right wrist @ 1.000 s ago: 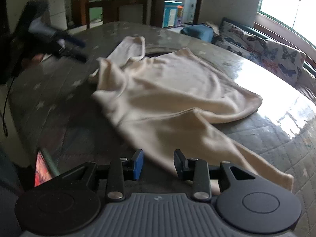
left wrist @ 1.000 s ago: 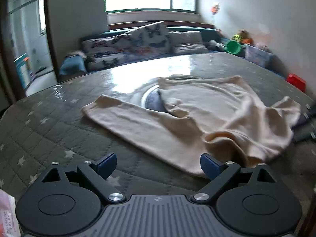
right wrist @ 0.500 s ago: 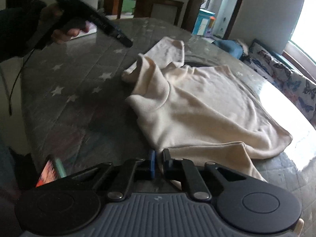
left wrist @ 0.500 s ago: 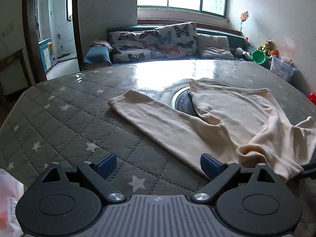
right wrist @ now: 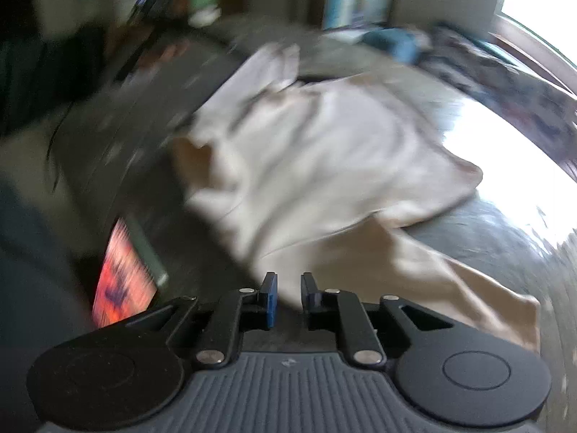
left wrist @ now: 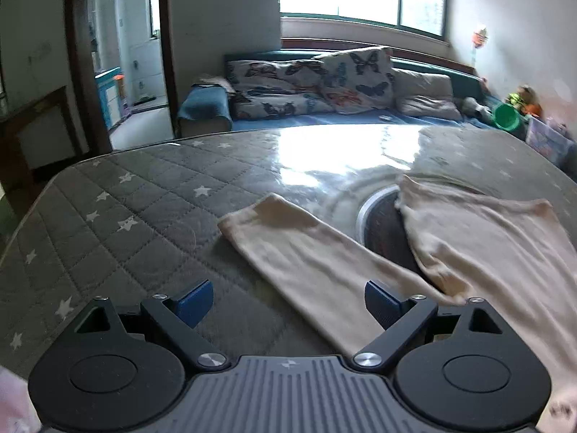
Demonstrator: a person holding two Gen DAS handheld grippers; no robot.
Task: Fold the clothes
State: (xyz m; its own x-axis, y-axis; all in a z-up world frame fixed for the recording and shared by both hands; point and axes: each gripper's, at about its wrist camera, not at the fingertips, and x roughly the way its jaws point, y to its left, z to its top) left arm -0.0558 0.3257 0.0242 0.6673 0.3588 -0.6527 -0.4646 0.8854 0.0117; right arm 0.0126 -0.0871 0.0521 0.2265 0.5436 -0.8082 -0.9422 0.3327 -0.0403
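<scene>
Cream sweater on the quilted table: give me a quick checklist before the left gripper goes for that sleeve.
1. Left gripper jaws wide apart, nothing between the pads: ok.
2. Sleeve lies flat on the quilted table, cuff end showing: ok.
3. Right gripper jaws opening, a narrow gap: ok.
4. Whether the right gripper pinches the cream sweater: cannot tell, the view is blurred.
5. Sweater body smooth: not ok, it lies rumpled.
6. Phone at the table edge, apart from the cloth: ok.
</scene>
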